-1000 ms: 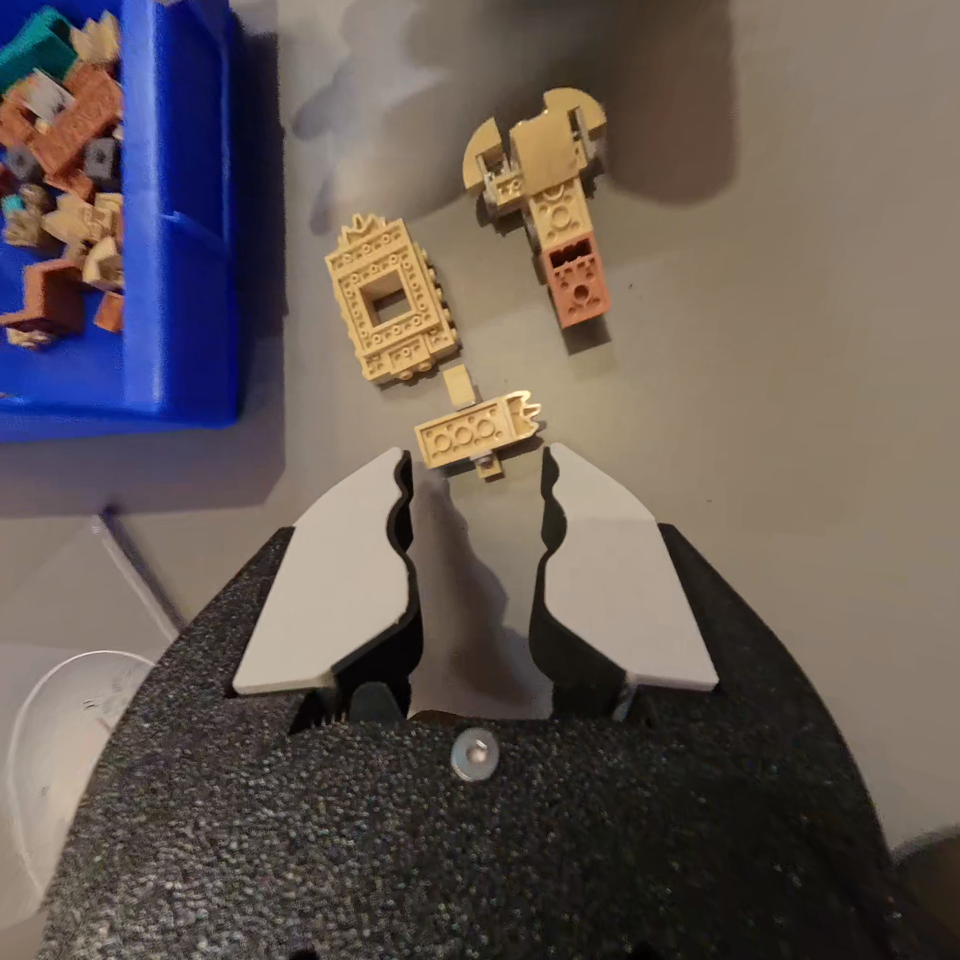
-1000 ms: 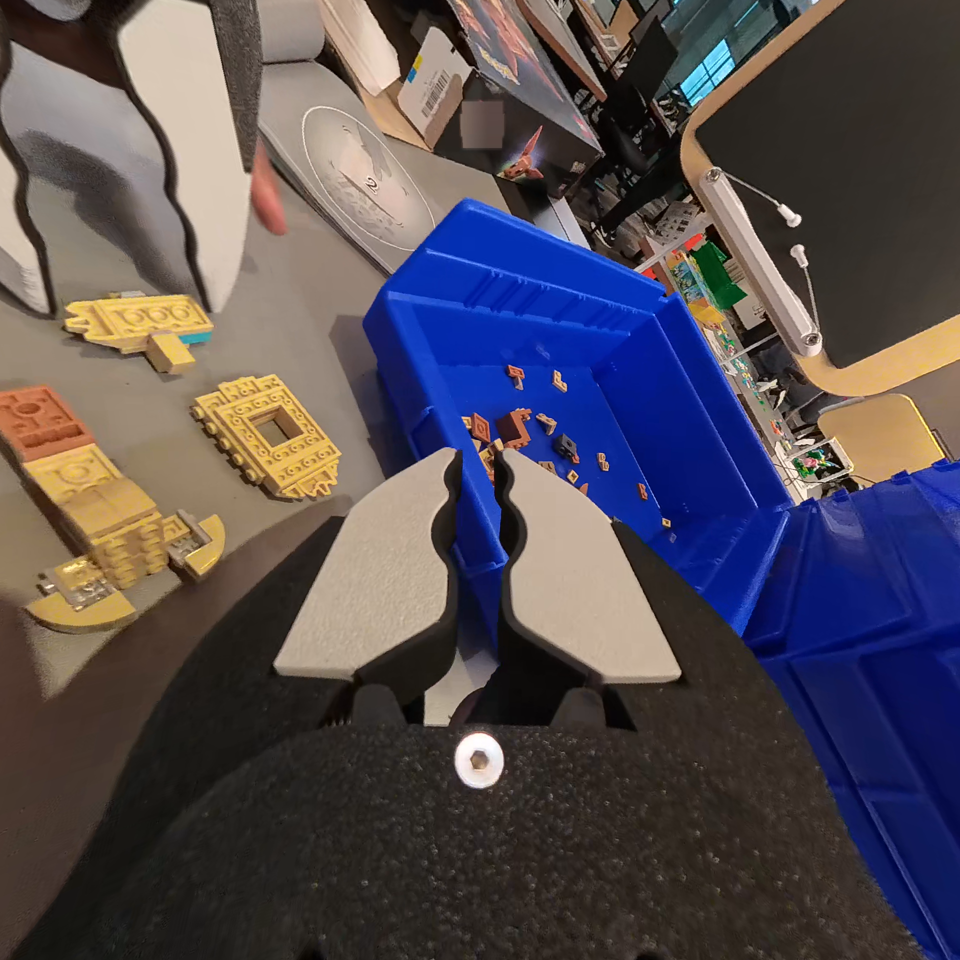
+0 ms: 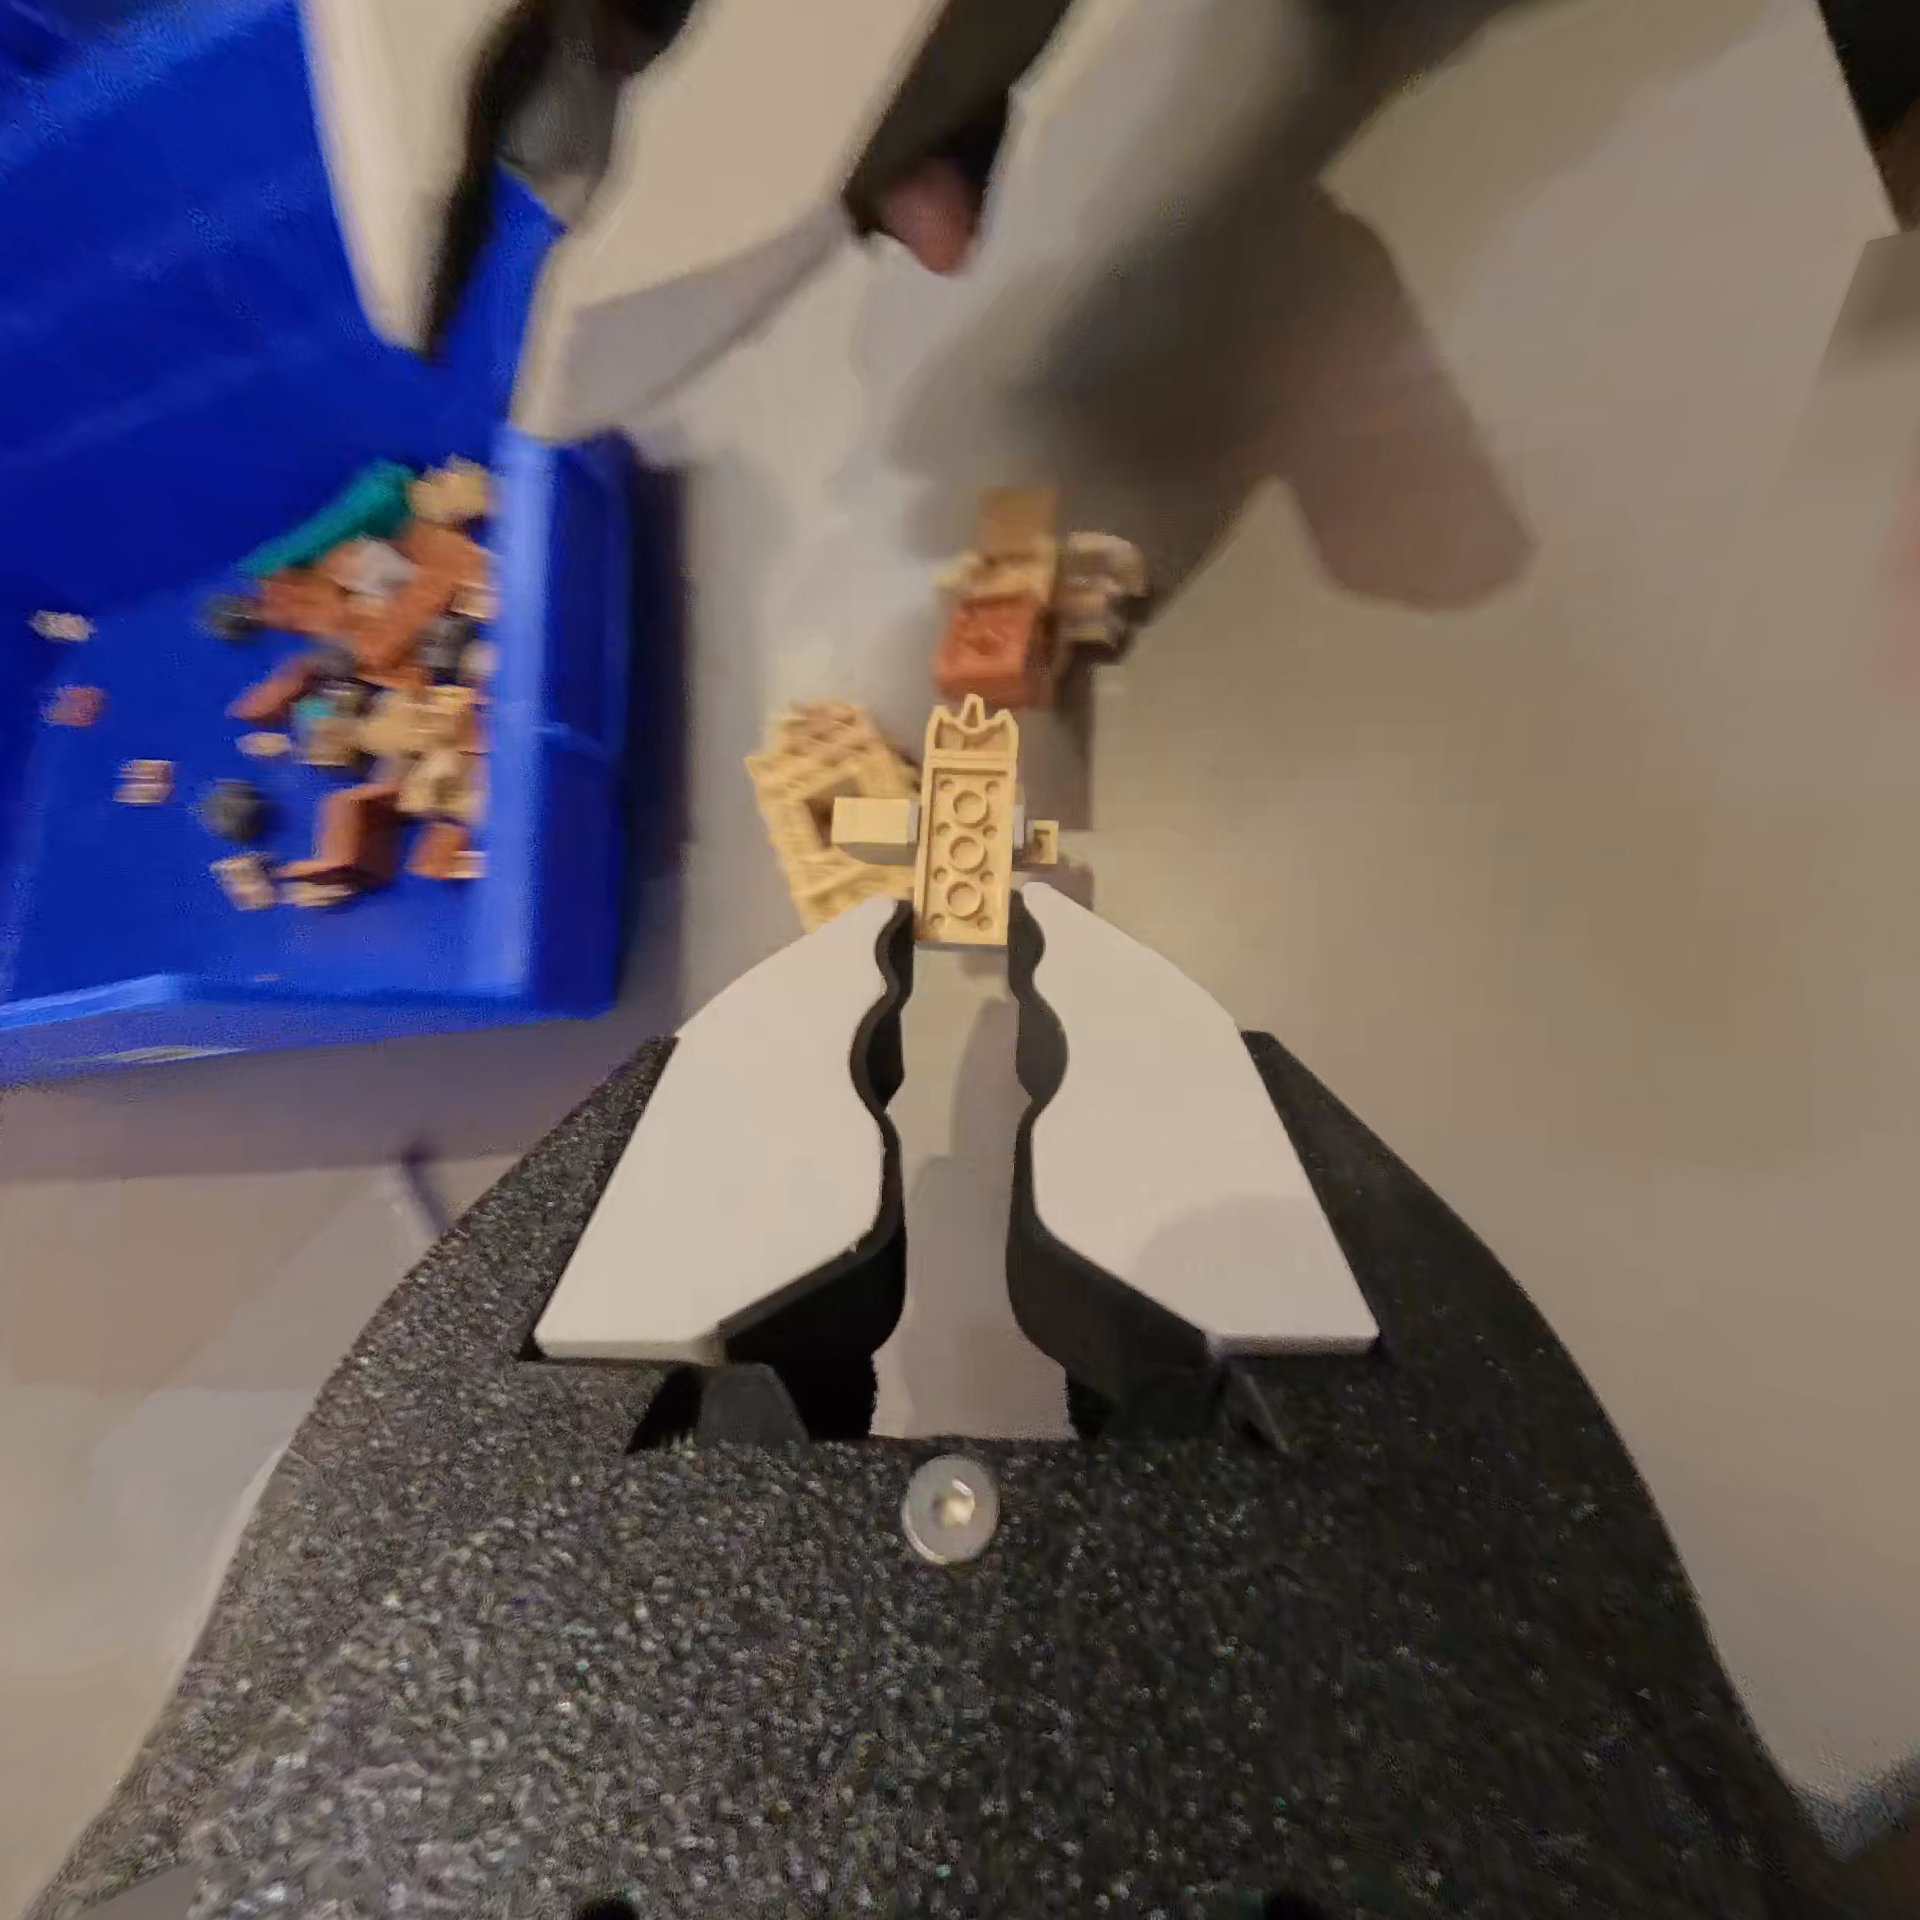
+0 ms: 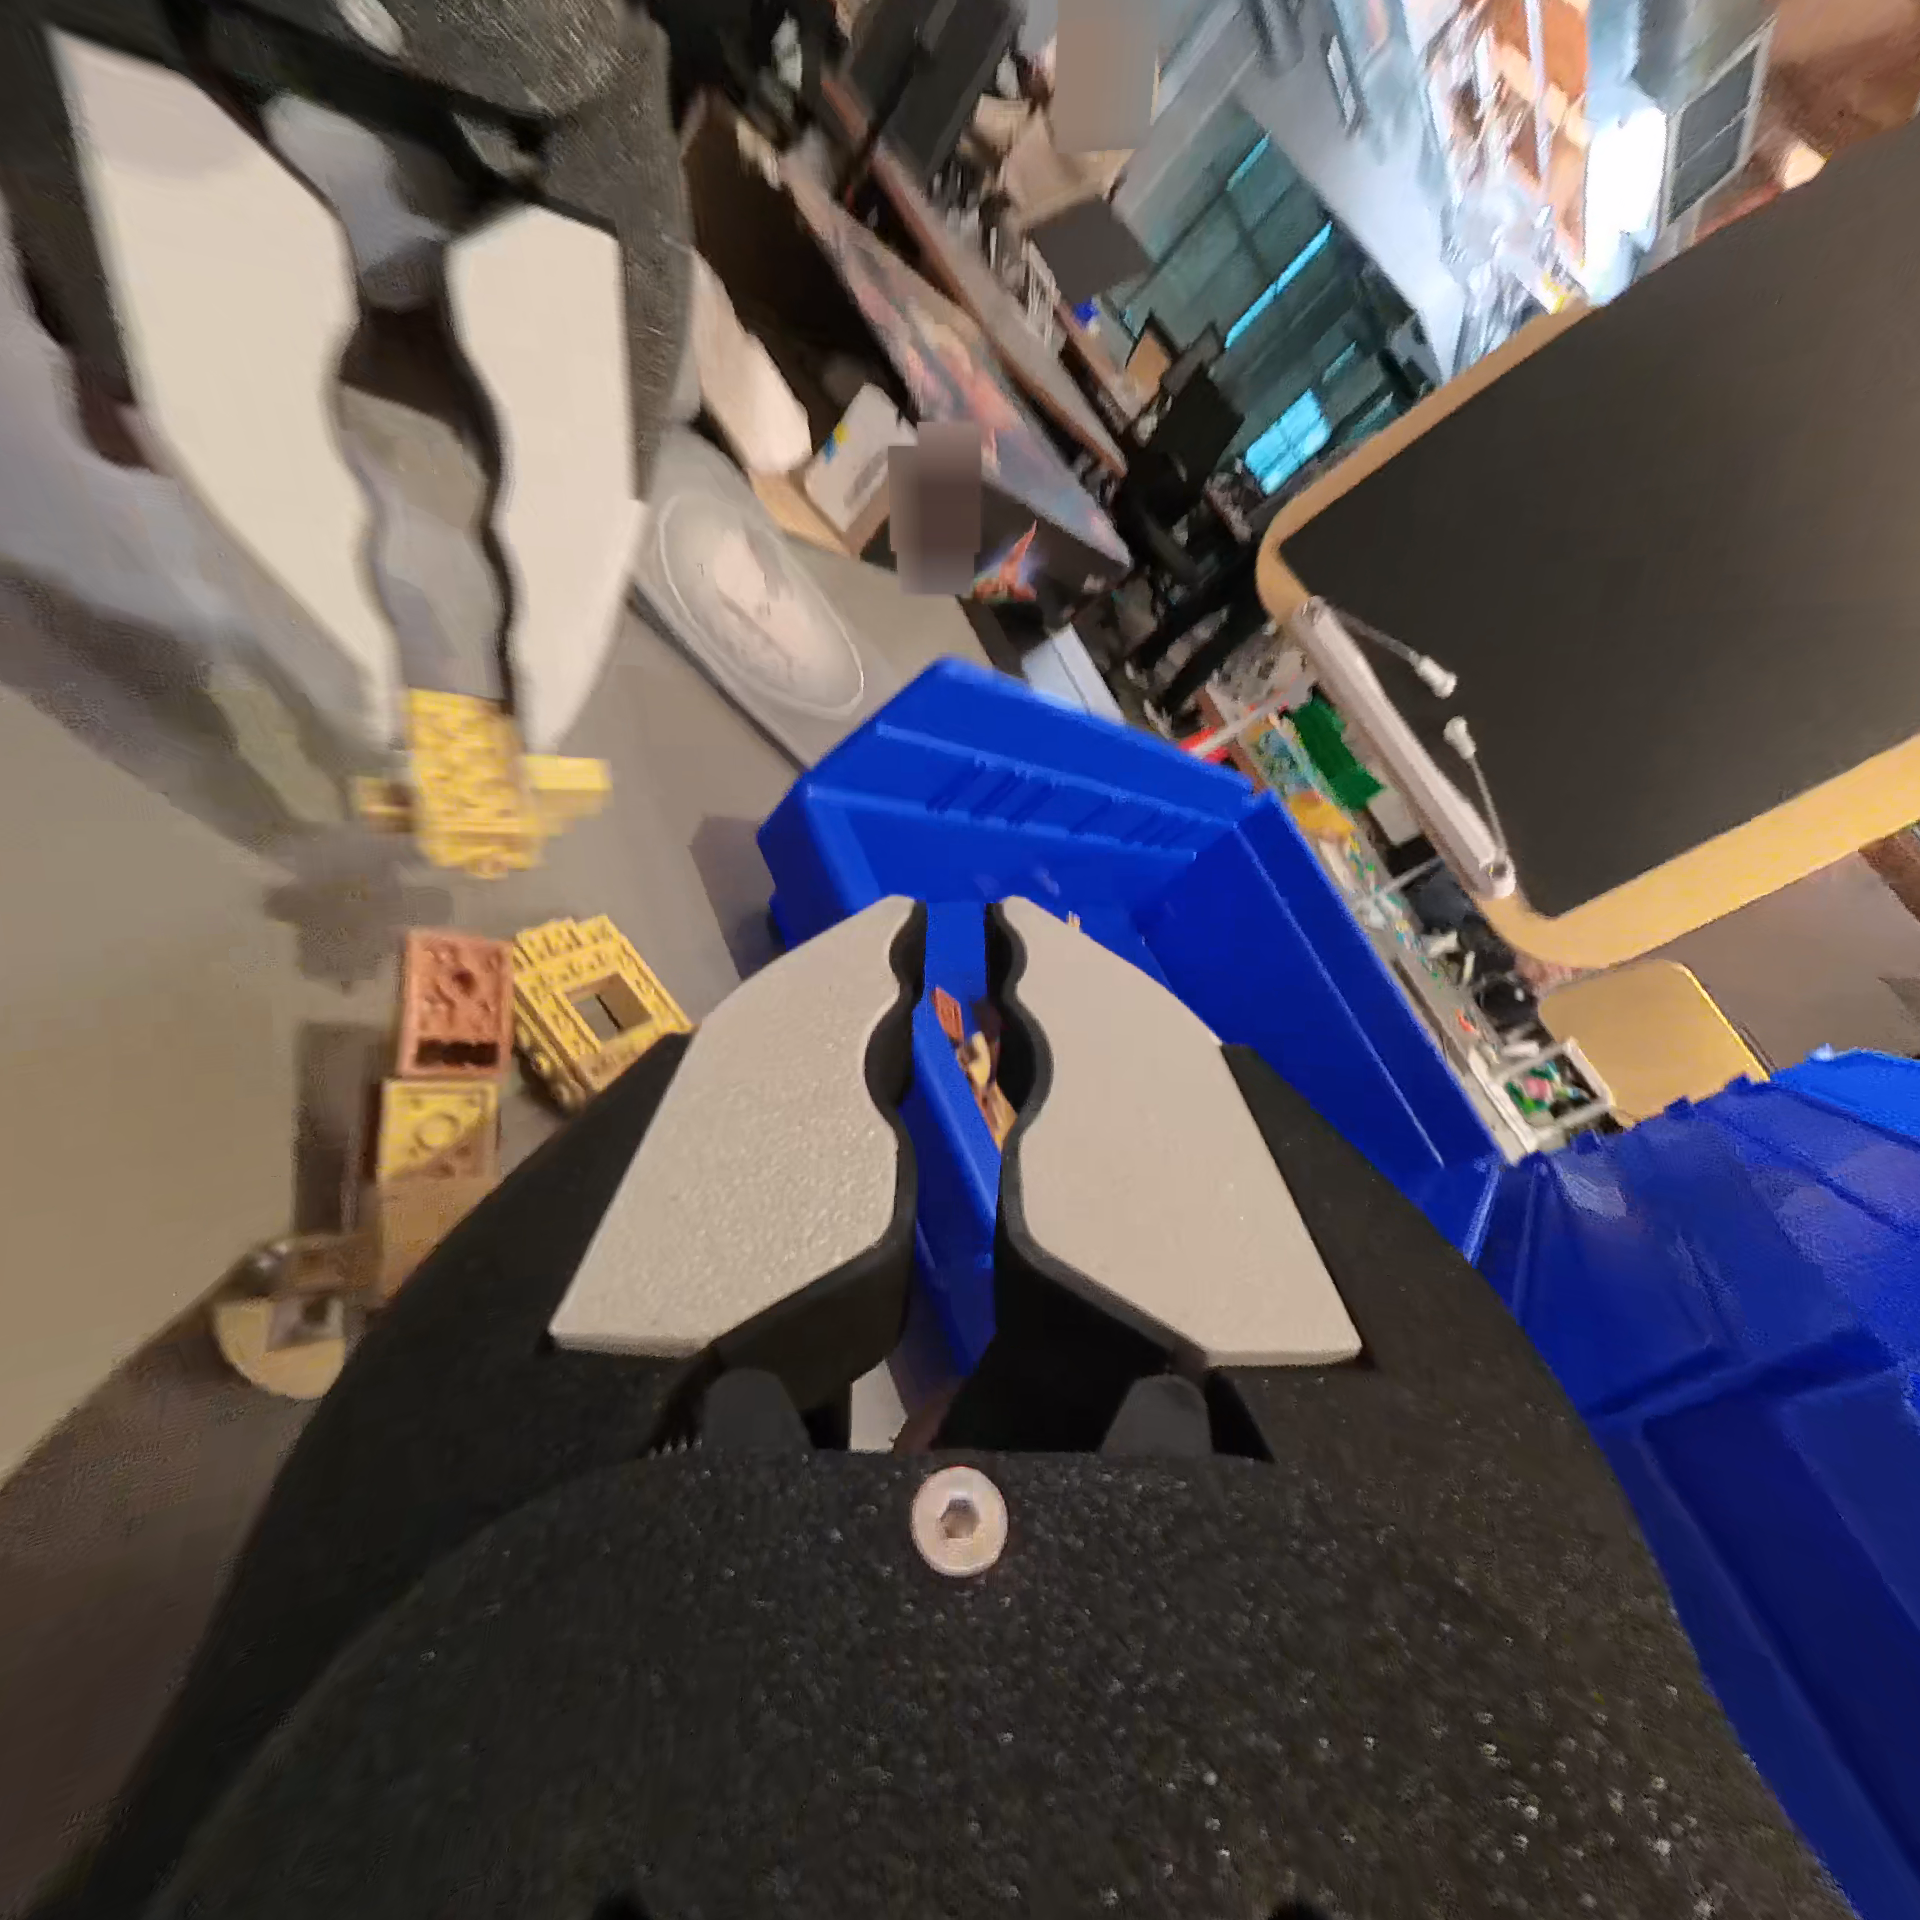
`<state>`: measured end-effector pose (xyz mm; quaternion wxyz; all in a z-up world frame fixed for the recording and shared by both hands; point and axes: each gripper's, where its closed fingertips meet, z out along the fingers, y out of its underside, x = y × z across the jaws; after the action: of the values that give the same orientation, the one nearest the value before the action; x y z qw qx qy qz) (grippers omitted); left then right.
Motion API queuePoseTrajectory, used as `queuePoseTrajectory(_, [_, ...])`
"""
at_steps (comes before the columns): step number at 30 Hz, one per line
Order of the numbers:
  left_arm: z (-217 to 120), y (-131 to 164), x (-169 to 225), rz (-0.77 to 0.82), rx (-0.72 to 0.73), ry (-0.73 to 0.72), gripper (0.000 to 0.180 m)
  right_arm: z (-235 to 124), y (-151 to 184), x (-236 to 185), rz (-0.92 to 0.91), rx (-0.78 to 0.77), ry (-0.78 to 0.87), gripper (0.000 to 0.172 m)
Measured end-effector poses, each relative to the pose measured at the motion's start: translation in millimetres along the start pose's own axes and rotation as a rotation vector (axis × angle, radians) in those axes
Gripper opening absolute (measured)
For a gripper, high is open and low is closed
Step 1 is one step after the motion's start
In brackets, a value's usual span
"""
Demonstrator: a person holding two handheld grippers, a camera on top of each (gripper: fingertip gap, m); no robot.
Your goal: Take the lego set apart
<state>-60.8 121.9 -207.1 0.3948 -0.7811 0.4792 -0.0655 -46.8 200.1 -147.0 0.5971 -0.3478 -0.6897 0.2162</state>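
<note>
Left tool clamps tan studded plate, long axis in line with fingers, lifted off table; right tool nearly closed, empty, over blue bin.

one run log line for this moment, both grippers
left gripper: shut on tan plate piece, lifted off grey table | right gripper: narrow gap, nothing held, over blue bin

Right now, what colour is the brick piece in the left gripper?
Tan, clearest in the left wrist view.
</note>
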Motion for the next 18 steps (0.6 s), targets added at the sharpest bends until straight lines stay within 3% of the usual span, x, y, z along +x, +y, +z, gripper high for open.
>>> queuePoseTrajectory(3, [-20.1, -19.5, -36.4, 0.045, 0.102, -0.249, 0.017, -7.9, -21.9, -0.5, 0.062, 0.125, -0.014, 0.01])
queuePoseTrajectory(6, [-40.7, -42.6, -64.2, 0.192, 0.183, -0.548, 0.017, -12.9, -38.3, -5.3, 0.237, 0.224, -0.1, 0.011])
queuePoseTrajectory(11, [-64.5, -70.6, -78.2, 0.437, 0.221, -0.929, 0.017, -23.5, -54.5, 2.2, 0.481, 0.362, -0.195, 0.021])
queuePoseTrajectory(15, [-73.0, -95.2, -65.5, 0.674, 0.235, -1.131, 0.017, -31.6, -64.4, 4.4, 0.48, 0.43, -0.19, 0.021])
queuePoseTrajectory(18, [-81.7, -114.8, -52.5, 0.746, 0.302, -1.244, 0.017, -35.6, -71.5, 1.4, 0.377, 0.438, -0.135, 0.02])
